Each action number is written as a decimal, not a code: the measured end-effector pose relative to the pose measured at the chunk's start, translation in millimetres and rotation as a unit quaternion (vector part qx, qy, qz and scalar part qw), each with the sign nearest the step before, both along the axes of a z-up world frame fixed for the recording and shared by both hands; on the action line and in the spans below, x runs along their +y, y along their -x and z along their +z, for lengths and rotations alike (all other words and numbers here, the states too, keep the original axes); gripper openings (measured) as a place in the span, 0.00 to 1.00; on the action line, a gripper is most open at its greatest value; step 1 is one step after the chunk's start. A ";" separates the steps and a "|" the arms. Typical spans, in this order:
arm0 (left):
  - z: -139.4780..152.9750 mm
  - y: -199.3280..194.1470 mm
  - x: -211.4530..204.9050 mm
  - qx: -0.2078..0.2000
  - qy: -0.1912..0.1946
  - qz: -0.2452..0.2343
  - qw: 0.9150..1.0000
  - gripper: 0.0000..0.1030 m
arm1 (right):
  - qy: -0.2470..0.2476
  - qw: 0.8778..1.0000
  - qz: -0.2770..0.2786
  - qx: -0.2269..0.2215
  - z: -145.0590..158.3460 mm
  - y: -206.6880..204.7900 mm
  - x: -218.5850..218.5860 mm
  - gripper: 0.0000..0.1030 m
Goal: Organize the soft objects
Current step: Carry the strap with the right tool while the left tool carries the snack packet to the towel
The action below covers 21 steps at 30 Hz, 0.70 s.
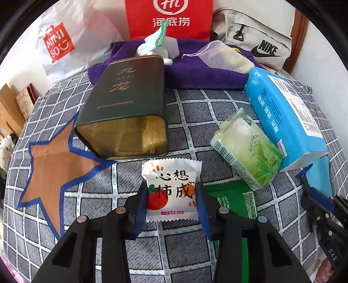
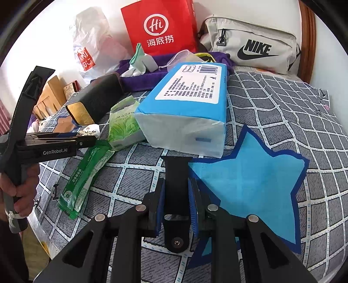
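My left gripper is shut on a small white snack packet printed with red fruit, held over the checked cloth just right of the brown star. My right gripper is shut on a black watch strap at the left edge of the blue star. A blue tissue pack, a green tissue packet and a flat green sachet lie between the two grippers. The left gripper also shows in the right wrist view.
A dark tin box lies on its side beside the brown star. Behind are a purple towel with a glove and mesh pouch, a red paper bag, a white plastic bag and a grey Nike bag.
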<state>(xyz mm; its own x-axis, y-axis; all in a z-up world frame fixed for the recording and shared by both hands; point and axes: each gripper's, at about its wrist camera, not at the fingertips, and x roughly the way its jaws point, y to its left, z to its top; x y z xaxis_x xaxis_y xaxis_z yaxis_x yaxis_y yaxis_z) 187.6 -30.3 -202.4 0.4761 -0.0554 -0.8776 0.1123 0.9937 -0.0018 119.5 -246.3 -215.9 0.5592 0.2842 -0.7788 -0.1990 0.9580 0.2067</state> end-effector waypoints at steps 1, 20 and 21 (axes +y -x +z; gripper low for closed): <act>-0.2 0.1 2.1 0.002 0.003 0.001 1.000 0.38 | -0.001 1.000 0.002 0.001 0.9 0.8 -0.1 0.20; 52.7 22.6 20.8 -0.040 0.041 0.019 0.998 0.38 | -0.007 0.999 -0.010 -0.034 56.0 3.7 -5.9 0.20; 56.5 23.1 21.5 -0.045 0.041 0.019 0.998 0.38 | -0.006 0.999 -0.010 -0.037 59.7 3.7 -5.5 0.20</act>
<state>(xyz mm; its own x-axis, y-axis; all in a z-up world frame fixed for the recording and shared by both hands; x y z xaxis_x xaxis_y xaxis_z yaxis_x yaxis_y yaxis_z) 164.6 -8.8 -145.8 0.5555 -0.1064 -0.8247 0.0777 0.9941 -0.0759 115.8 -251.8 -156.2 0.6211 0.2813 -0.7315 -0.1957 0.9595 0.2028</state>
